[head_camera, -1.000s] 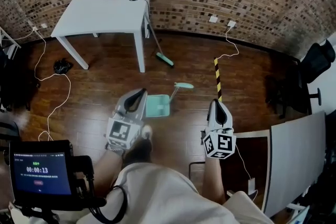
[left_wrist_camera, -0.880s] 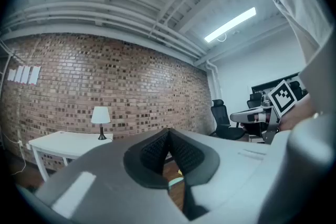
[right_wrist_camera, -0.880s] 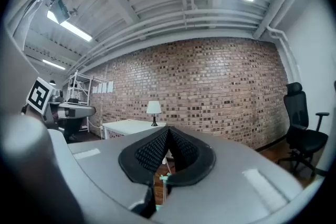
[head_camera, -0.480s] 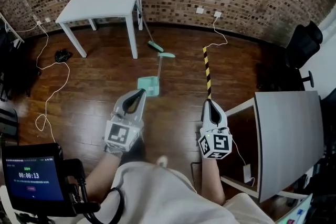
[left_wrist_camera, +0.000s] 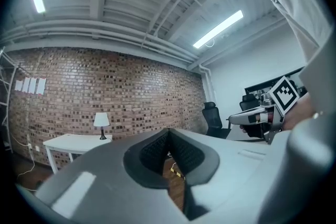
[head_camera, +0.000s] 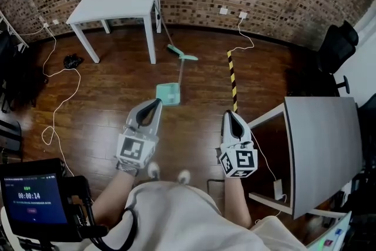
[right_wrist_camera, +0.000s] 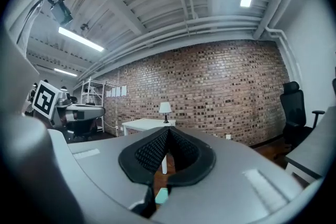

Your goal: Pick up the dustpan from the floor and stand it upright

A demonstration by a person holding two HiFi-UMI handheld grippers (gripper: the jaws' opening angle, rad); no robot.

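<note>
The dustpan [head_camera: 168,93] lies flat on the wooden floor [head_camera: 106,109] in the middle of the head view. Its pan is toward the person and its long handle stretches along the boards toward the top of the frame. The handle's end comes near the head of a broom [head_camera: 172,50] that leans on the white worktop [head_camera: 114,2]. Nothing props the dustpan, so it is not yet stood upright.

The left tongs [head_camera: 151,109] and the right tongs [head_camera: 230,119] are held out level in front of the body, at the lower middle of the frame, clearly apart from the dustpan. In each gripper view the dark ribbed pads [left_wrist_camera: 155,152] meet with no gap and with nothing between them, so both tongs are closed and empty. I think they are carried this way because the person is moving about, not reaching. Pointing level, they cannot meet a thing on the floor; they must first open and go down.

One second ago the dustpan was just beside the tip of the left tongs and looked larger. Now it sits higher in the frame and smaller, so the person has stepped away from it. The grey worktop [head_camera: 323,150] at the right edge takes more of the picture, and two shoe tips [head_camera: 154,170] show at the bottom where there was one.
</note>
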